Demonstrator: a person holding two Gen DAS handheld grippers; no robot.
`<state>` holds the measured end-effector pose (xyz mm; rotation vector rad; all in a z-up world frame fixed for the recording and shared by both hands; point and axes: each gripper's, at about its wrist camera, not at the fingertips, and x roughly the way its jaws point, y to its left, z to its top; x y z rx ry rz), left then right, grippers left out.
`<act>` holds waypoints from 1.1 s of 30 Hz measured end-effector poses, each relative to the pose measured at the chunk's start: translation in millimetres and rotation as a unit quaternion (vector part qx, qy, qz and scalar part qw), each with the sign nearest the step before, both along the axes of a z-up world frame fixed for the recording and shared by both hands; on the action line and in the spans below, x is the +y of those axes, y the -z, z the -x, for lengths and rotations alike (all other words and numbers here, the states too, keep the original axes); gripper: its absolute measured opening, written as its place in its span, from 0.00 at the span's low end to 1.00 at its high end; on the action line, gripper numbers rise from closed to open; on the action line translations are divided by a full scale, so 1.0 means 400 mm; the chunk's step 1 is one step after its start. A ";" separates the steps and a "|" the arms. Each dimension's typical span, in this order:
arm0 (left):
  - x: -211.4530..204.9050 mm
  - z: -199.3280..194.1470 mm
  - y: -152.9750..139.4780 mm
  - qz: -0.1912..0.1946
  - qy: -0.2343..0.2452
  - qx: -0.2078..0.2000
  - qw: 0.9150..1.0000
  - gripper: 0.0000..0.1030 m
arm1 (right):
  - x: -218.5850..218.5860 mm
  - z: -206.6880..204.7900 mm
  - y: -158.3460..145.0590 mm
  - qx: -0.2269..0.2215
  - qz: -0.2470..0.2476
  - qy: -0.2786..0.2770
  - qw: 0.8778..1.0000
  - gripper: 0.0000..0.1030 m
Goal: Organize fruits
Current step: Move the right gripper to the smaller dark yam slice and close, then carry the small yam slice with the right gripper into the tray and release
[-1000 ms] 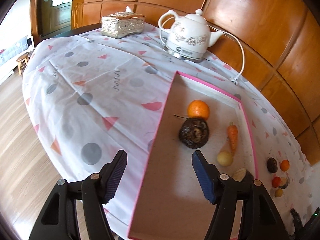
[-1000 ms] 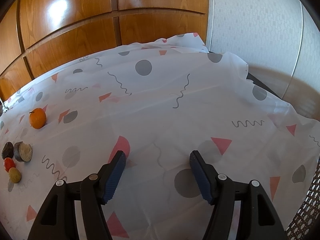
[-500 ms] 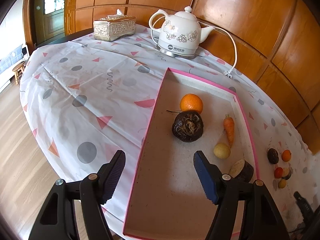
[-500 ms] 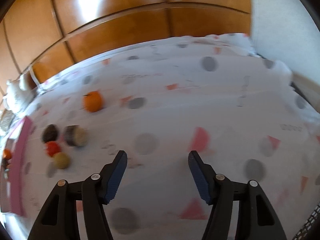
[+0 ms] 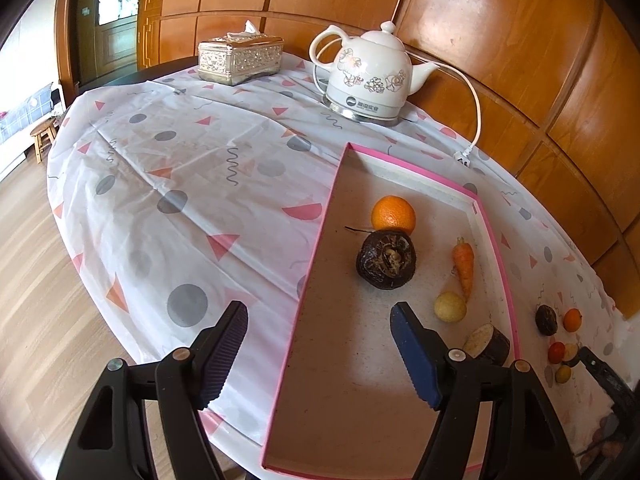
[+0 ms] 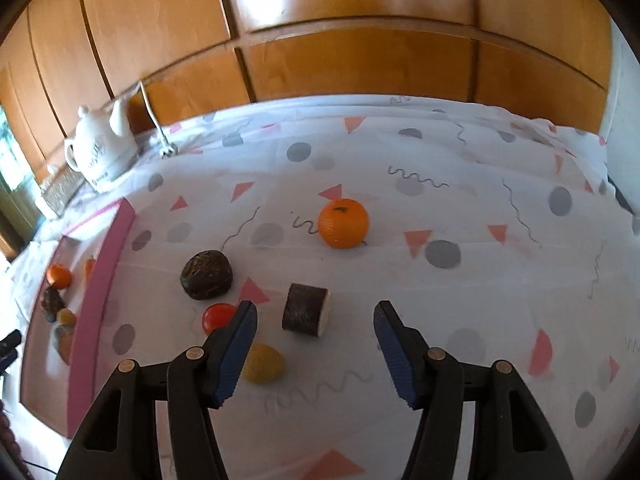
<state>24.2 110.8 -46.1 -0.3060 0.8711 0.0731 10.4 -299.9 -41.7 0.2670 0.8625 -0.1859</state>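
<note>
A pink-rimmed box (image 5: 316,248) lies on the patterned tablecloth and holds an orange (image 5: 393,215), a dark round root (image 5: 386,259), a carrot (image 5: 464,266), a yellow fruit (image 5: 450,307) and a cut brown piece (image 5: 486,343). My left gripper (image 5: 319,312) hovers over the box's near left rim, its jaws opening with nothing between them. Right of the box, loose on the cloth, lie an orange (image 6: 343,223), a dark root (image 6: 206,275), a red tomato (image 6: 217,317), a yellow fruit (image 6: 264,363) and a cut brown cylinder (image 6: 306,315). My right gripper (image 6: 316,312) hangs open above that cylinder without touching it.
A white kettle (image 5: 370,80) with its cord and plug (image 5: 464,156) stands at the back by the wood-panelled wall. A silver tissue box (image 5: 240,58) sits at the far left. The table's round edge drops to a wooden floor (image 5: 36,264) on the left.
The right gripper has swung left, so the loose fruits moved from the view's left edge to just ahead of its fingers. The left gripper's jaws stand slightly wider.
</note>
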 end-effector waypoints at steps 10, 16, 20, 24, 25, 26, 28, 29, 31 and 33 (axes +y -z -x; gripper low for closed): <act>0.017 -0.003 0.014 0.003 -0.014 0.007 1.000 0.73 | 0.014 -0.039 0.039 0.026 0.003 -0.016 1.000 0.26; 0.018 -0.002 0.013 0.003 -0.015 0.006 1.000 0.73 | 0.017 -0.040 0.034 0.015 0.006 -0.022 1.000 0.26; 0.017 0.001 0.011 0.002 -0.015 0.005 1.000 0.73 | 0.009 -0.031 0.012 -0.003 0.001 -0.018 1.000 0.25; 0.016 0.006 0.004 0.002 -0.015 0.001 1.000 0.74 | -0.006 -0.016 -0.011 -0.019 -0.006 -0.010 1.000 0.24; 0.016 0.007 0.003 0.002 -0.015 0.001 1.000 0.74 | -0.009 -0.013 -0.015 -0.022 -0.007 -0.009 1.000 0.24; 0.016 0.008 0.002 0.002 -0.015 0.000 1.000 0.74 | -0.012 -0.008 -0.021 -0.026 -0.009 -0.007 1.000 0.24; 0.015 0.011 0.001 0.002 -0.014 0.000 1.000 0.75 | -0.016 -0.002 -0.024 -0.029 -0.009 -0.005 1.000 0.24; 0.015 0.012 0.001 0.003 -0.014 0.000 1.000 0.75 | -0.019 0.000 -0.023 -0.028 -0.008 -0.004 1.000 0.24; 0.016 0.015 -0.001 0.003 -0.014 -0.001 1.000 0.75 | -0.026 0.006 -0.020 -0.027 -0.012 -0.001 1.000 0.24; 0.016 0.017 -0.004 0.003 -0.016 -0.003 1.000 0.75 | -0.031 0.013 -0.019 -0.027 -0.016 0.003 1.000 0.24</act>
